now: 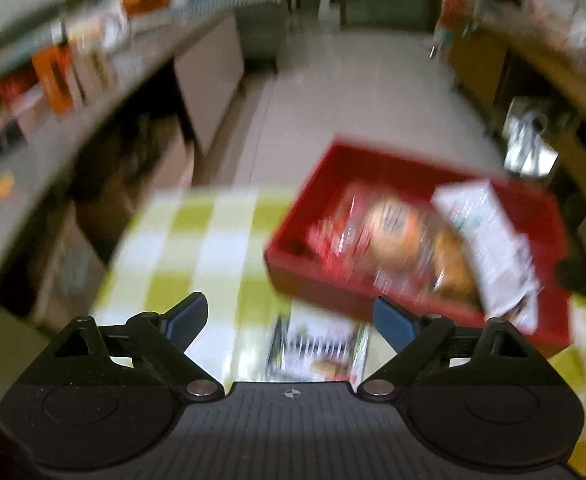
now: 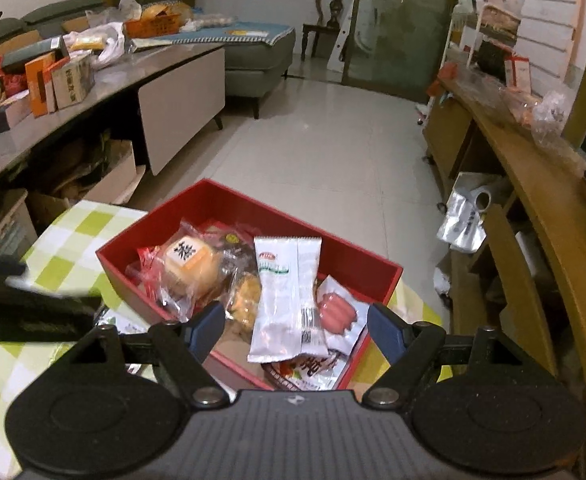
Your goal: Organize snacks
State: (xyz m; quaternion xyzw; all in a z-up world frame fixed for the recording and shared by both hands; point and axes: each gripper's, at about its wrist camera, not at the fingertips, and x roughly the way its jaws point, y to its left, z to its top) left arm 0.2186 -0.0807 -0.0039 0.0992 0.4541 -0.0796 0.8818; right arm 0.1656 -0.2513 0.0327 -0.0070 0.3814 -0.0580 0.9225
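A red box (image 2: 133,240) sits on the green-checked tablecloth (image 2: 65,236) and holds several snack packs: a bun pack (image 2: 189,266), a white sachet (image 2: 287,300), a sausage pack (image 2: 335,312). My right gripper (image 2: 297,330) is open and empty just above the box's near edge. In the blurred left wrist view the red box (image 1: 373,160) lies ahead to the right. My left gripper (image 1: 291,320) is open over a flat snack pack (image 1: 319,350) lying on the cloth (image 1: 181,240). The left gripper's dark body (image 2: 33,308) shows at the right view's left edge.
A grey counter (image 2: 105,88) with boxes and bags runs along the left, with cardboard boxes (image 2: 105,176) under it. A wooden shelf unit (image 2: 533,184) runs along the right. Tiled floor (image 2: 313,140) lies beyond the table, with a sofa (image 2: 253,52) and chair (image 2: 333,4) at the back.
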